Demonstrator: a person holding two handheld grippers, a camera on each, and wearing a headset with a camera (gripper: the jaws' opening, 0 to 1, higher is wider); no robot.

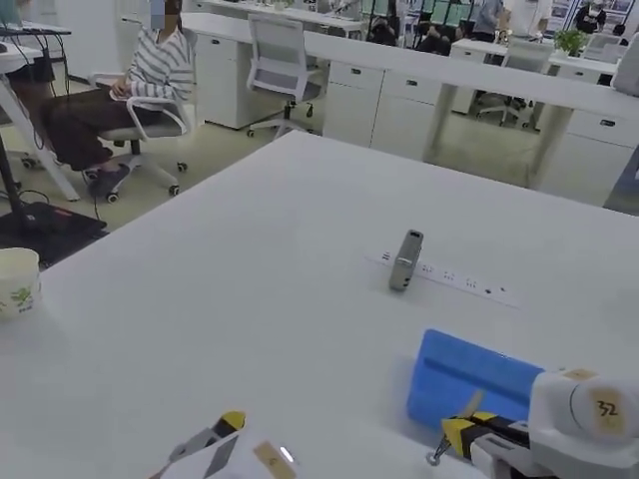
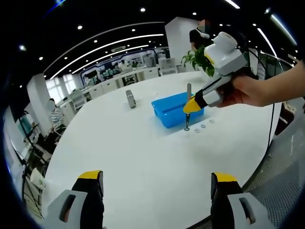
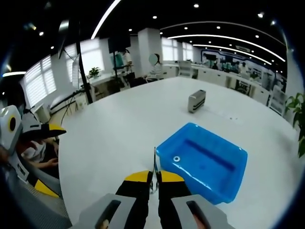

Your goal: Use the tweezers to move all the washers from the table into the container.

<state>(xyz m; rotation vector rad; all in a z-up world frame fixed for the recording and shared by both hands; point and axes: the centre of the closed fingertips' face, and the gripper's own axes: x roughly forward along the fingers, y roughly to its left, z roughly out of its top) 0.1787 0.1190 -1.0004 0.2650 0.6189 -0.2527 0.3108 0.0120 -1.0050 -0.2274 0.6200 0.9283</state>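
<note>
Jaws of right gripper [image 3: 154,177] clamp tweezers [image 3: 155,164]; container [image 3: 212,190] holds seemingly one washer [image 3: 177,159].

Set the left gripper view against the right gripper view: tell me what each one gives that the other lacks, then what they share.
The left gripper view gives the loose washers lying on the white table beside the blue container. The right gripper view gives one washer lying inside the container. Both have the container, the tweezers clamped in the right gripper, the grey device and the table.
</note>
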